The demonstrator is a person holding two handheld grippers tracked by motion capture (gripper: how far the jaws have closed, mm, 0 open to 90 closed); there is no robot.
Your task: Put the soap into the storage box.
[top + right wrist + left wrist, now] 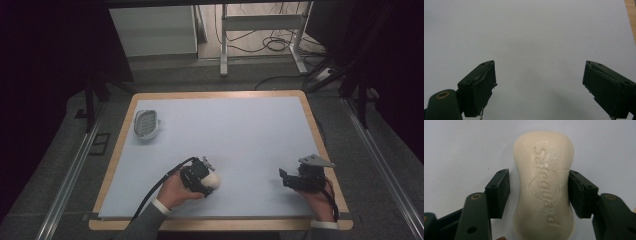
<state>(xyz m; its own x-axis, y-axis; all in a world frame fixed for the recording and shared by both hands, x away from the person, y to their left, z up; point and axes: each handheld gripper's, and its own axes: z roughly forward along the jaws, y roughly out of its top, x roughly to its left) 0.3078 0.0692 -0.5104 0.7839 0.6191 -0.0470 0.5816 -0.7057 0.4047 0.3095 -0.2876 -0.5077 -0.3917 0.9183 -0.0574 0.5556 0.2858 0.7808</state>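
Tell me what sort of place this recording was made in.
Probably a lab or recording workstation, not a home: a bare white table with a wooden rim, loose cables on the floor behind it beside a metal frame, and dark surroundings. On the table lie a soap bar and a soap dish.

left gripper [205, 175]: mine, black body, black cable off its near-left side
left pads [499, 192]: dark green-black blocks, small screw holes on top edges
left arms: brass-coloured rivet on each jaw arm
right gripper [290, 178]: black, grey three-cornered plate on top
right pads [482, 87]: dark rectangular, worn facing peeling at edges, frayed bits at bottom
right arm rivet: brass ring, near left
sleeves [145, 222]: grey, white cuffs at both wrists
right wrist: black cable looped beside it
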